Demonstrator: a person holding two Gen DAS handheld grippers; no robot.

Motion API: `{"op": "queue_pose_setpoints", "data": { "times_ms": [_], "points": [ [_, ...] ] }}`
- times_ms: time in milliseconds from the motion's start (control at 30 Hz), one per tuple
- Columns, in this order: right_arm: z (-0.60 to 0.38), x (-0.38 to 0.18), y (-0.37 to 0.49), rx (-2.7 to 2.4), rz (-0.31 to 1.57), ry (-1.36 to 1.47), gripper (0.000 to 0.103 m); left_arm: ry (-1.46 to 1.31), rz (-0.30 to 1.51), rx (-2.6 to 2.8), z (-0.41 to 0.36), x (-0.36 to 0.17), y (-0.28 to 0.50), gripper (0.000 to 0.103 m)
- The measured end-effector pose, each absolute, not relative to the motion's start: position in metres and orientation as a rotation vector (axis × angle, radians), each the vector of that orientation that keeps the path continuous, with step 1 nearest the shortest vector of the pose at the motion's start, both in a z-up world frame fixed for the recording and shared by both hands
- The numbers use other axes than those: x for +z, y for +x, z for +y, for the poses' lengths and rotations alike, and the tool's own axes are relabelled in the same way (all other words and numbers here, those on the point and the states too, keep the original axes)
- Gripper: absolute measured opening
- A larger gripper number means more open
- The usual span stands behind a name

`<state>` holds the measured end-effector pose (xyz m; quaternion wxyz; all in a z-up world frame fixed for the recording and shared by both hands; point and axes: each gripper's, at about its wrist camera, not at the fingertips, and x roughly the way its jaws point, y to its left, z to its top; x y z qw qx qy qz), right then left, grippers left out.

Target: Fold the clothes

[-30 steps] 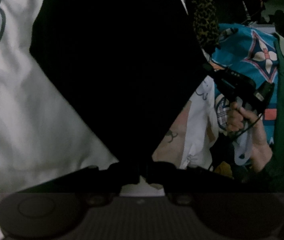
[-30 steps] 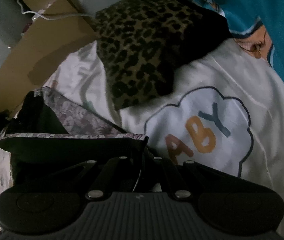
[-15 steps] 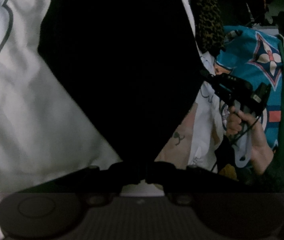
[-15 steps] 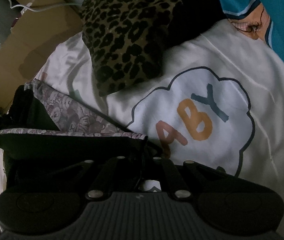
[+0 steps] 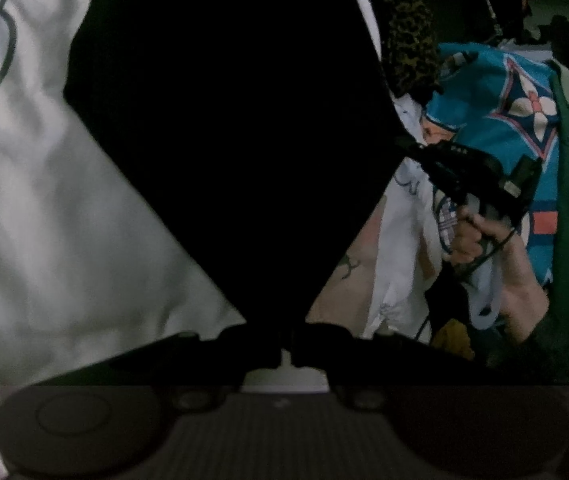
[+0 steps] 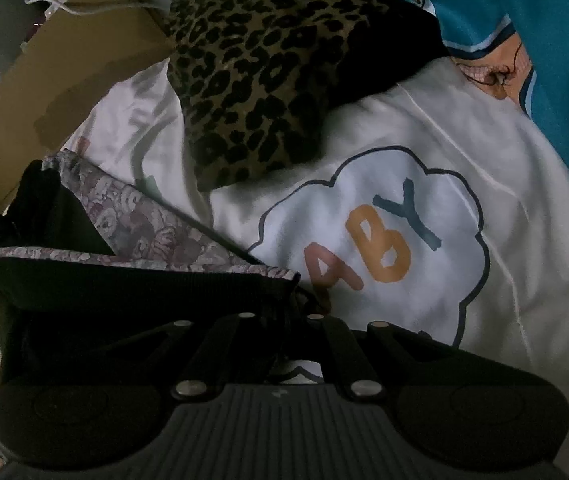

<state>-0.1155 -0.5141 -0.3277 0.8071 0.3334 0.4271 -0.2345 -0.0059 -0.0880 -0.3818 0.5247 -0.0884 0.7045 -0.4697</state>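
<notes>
while both grippers pinch the black garment [image 5: 236,128], left gripper [image 5: 286,334] and right gripper [image 6: 290,320] hold it above the white shirt [image 6: 424,216]

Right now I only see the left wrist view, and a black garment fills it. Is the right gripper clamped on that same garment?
Observer: Yes. The right gripper is shut on the black garment, at an edge that shows a floral lining.
Operator: What lies beneath it on that side?
Observer: A white cloth printed with a cloud and the letters ABY.
Operator: Is anything resting on that cloth?
Observer: A leopard-print cloth lies on its far part.
</notes>
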Motion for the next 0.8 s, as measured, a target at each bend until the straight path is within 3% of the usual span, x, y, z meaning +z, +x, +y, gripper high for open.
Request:
{"op": "queue_pose_setpoints", "data": {
  "times_ms": [233, 267, 467, 800],
  "points": [
    [-0.520, -0.338, -0.119, -0.505, 0.908, 0.789, 0.004, -0.145, 1.698, -1.092, -0.097, -0.390, -0.005, 0.005],
    [-0.522, -0.337, -0.121, -0.503, 0.903, 0.809, 0.008, -0.138, 1.697, -1.094, -0.098, -0.389, -0.005, 0.006],
    [-0.521, -0.321, -0.130, -0.495, 0.887, 0.810, 0.022, -0.074, 1.637, -1.091, -0.094, -0.364, 0.005, 0.035],
    [-0.519, -0.285, -0.132, -0.482, 0.792, 0.737, 0.022, -0.016, 1.525, -1.046, -0.094, -0.311, 0.042, 0.040]
  ]
}}
